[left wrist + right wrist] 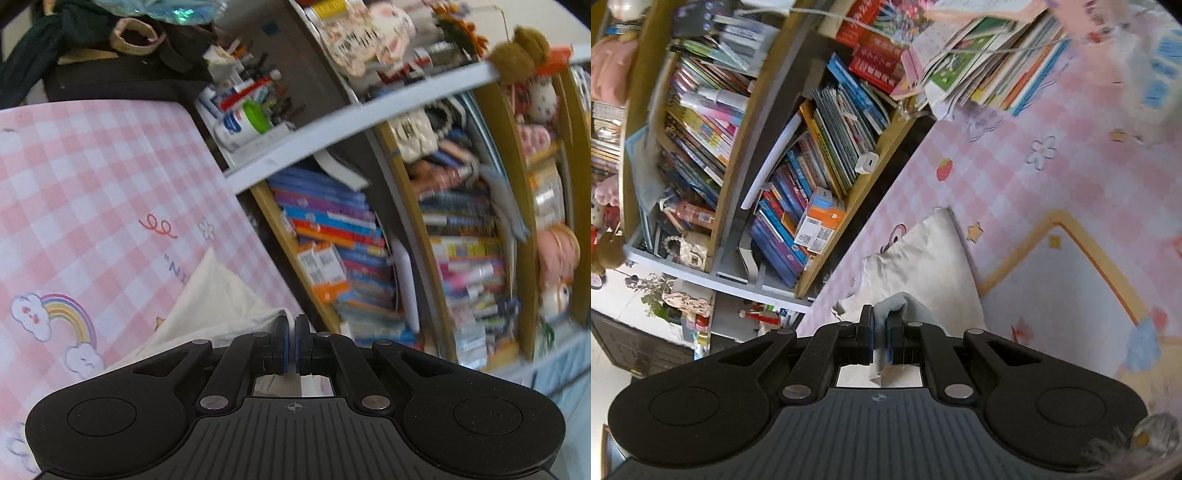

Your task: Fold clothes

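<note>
The left tool [291,345] and the right tool [880,341] are each pinched shut on an edge of the soft cream-white cloth [923,258], lifting it off the pink checked tabletop [92,184] (probably to fold it over), beside the crowded wooden bookshelf [798,155].

Pink checked mat [92,177] with rainbow print [70,314]. Crowded bookshelf [332,236] stands beside it. Stacked books [990,70] rest on the mat.
</note>
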